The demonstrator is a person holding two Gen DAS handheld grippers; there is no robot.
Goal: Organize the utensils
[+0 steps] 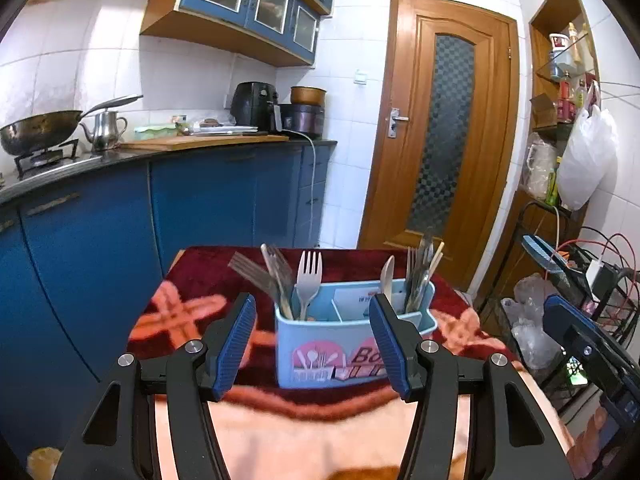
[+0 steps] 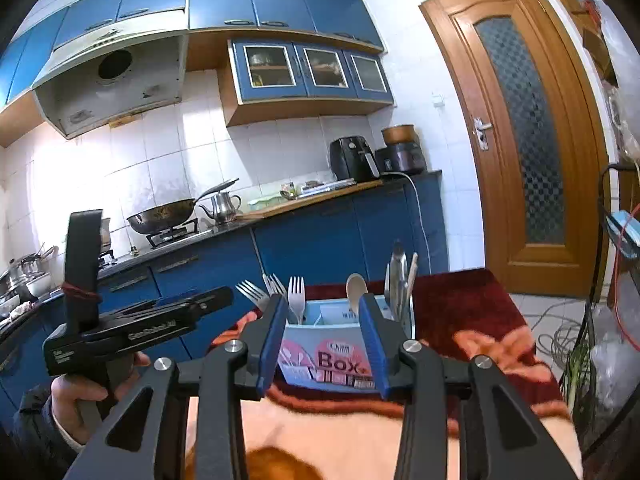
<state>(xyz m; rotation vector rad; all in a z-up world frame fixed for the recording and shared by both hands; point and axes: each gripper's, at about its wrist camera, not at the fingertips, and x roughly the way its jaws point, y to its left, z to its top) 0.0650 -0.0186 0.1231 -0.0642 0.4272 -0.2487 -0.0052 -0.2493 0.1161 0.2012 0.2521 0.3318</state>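
Note:
A light blue utensil box (image 1: 320,356) with pink "Box" print stands on the blanket-covered table; it also shows in the right wrist view (image 2: 320,344). Several forks (image 1: 308,280) stand in its left compartment. A spoon (image 1: 387,276), knives and chopsticks (image 1: 420,276) stand in its right compartment. The middle compartment holds a card. My left gripper (image 1: 314,344) is open and empty, held just in front of the box. My right gripper (image 2: 323,340) is open and empty, also in front of the box. The left gripper's body (image 2: 132,328) shows at left in the right wrist view.
The table carries a dark red and peach blanket (image 1: 192,312). Blue kitchen cabinets (image 1: 120,216) with a wok (image 1: 40,130) and kettle run along the left. A wooden door (image 1: 444,132) is behind. A wire rack (image 1: 592,280) with cables and bags stands right.

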